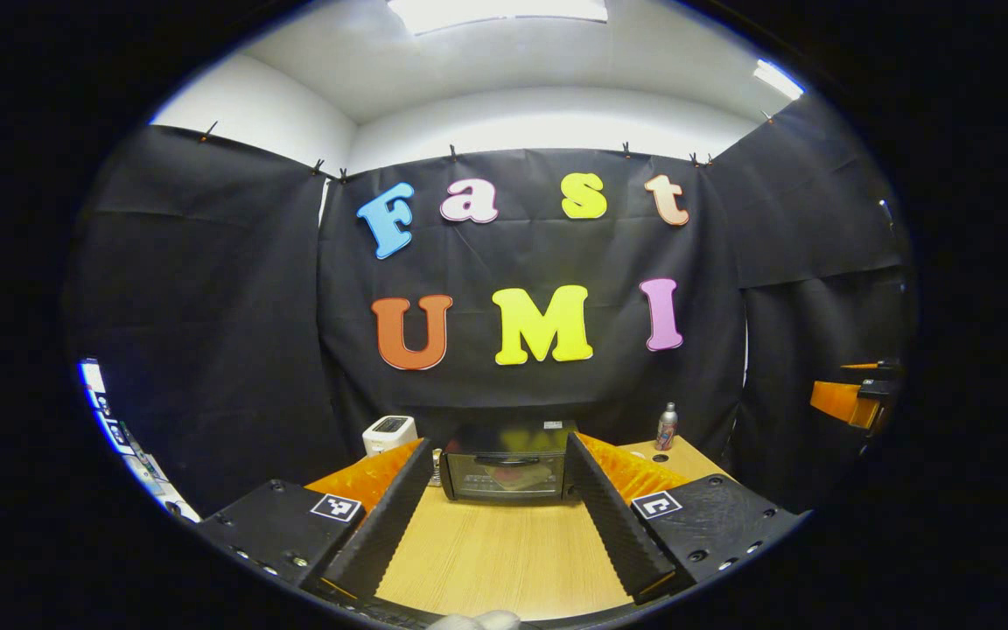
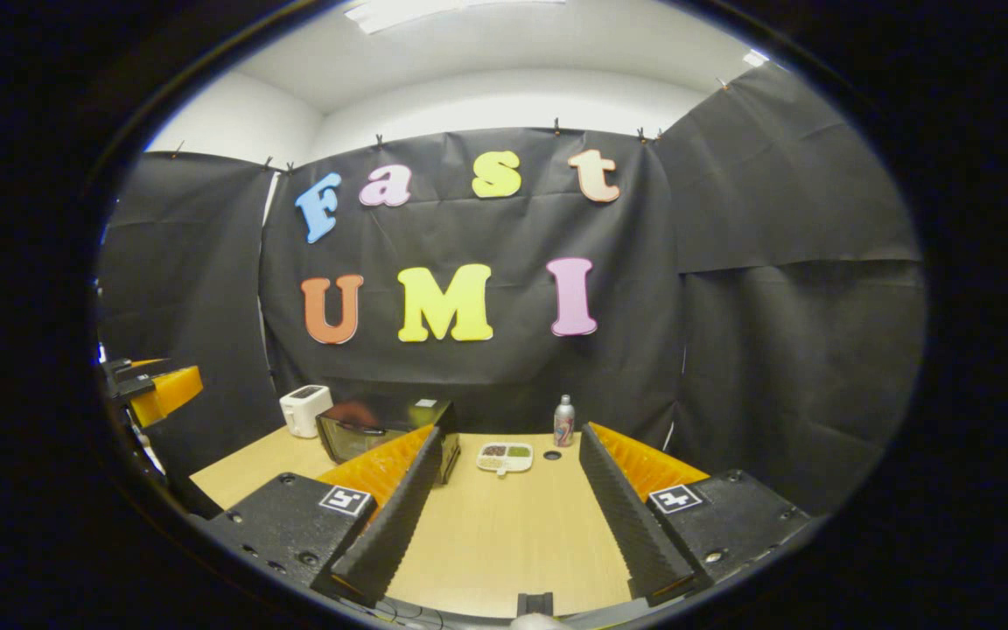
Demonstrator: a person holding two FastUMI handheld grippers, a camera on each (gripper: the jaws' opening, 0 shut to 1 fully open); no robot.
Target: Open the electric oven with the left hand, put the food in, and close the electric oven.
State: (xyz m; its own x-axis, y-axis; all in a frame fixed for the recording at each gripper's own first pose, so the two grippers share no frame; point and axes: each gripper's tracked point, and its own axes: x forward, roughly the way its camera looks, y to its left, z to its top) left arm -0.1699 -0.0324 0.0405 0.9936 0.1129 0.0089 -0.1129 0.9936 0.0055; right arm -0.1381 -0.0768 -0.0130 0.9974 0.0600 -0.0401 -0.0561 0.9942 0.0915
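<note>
A small black electric oven (image 1: 508, 472) stands at the far side of the wooden table (image 1: 495, 560), its glass door shut. My left gripper (image 1: 500, 464) is open and points straight at the oven from well short of it. In the right gripper view the oven (image 2: 381, 433) sits at the left, and a white divided plate of food (image 2: 506, 456) lies on the table (image 2: 504, 534) to its right. My right gripper (image 2: 508, 451) is open, aimed toward the plate from a distance, with nothing between its fingers.
A white toaster (image 1: 388, 433) stands left of the oven. A small metal bottle (image 1: 666, 427) stands at the back right, with a dark round cap (image 2: 552, 455) near it. The other gripper shows at the right edge (image 1: 854, 398) and at the left edge (image 2: 154, 385).
</note>
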